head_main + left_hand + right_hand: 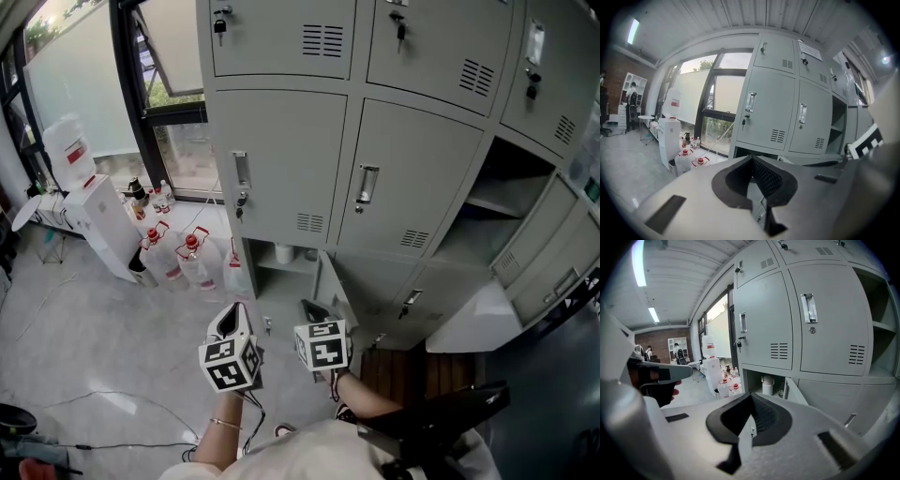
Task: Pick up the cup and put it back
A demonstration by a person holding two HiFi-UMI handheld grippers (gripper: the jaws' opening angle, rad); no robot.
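Observation:
A white cup (284,253) stands upright in the open bottom locker compartment (281,272), near its back; in the right gripper view the cup (767,385) sits just beyond my jaws. That compartment's door (330,281) hangs open to the right. My left gripper (231,317) and right gripper (313,309) are held side by side in front of the compartment, well short of the cup. Both are shut with nothing between the pads, as the left gripper view (752,159) and the right gripper view (751,394) show.
Grey lockers (291,169) fill the wall ahead, and one at the right (502,192) stands open. A white water dispenser (98,220) and several red-capped water bottles (183,258) stand on the floor to the left. A wooden board (412,370) lies to the right.

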